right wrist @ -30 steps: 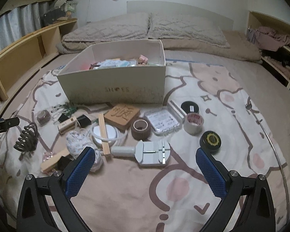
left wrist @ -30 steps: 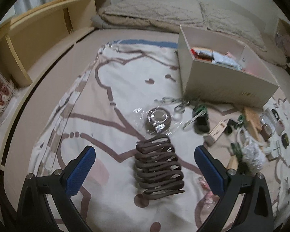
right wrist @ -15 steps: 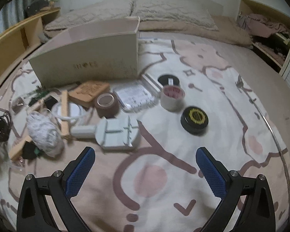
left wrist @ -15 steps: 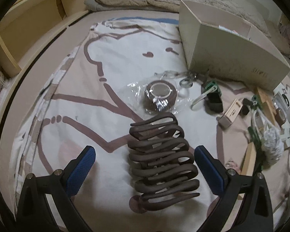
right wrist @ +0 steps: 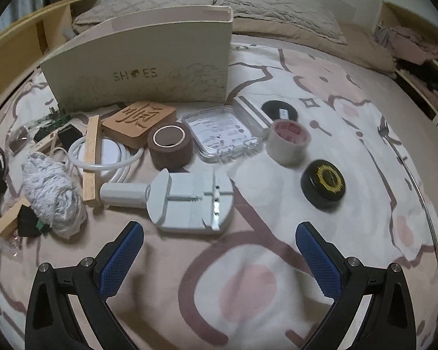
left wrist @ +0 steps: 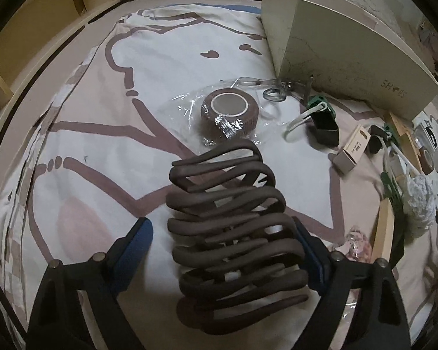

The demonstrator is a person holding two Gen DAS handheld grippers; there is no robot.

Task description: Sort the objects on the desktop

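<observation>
A dark brown claw hair clip lies on the patterned bedsheet between the fingers of my left gripper, which is open; the right pad looks close to or touching it, the left pad stands apart. A brown tape roll in clear wrap lies just beyond. My right gripper is open and empty above the sheet, just short of a grey watch-band tool. The cream shoe box stands behind the clutter; it also shows in the left wrist view.
In front of the box lie a wooden carved block, a brown tape roll, a clear plastic case, a beige tape roll, a black round tin, a white cable coil, a wooden stick and a grey cloth bundle.
My left gripper moved forward and down until the hair clip sits between its fingers. My right gripper moved forward and lower toward the watch-band tool.
</observation>
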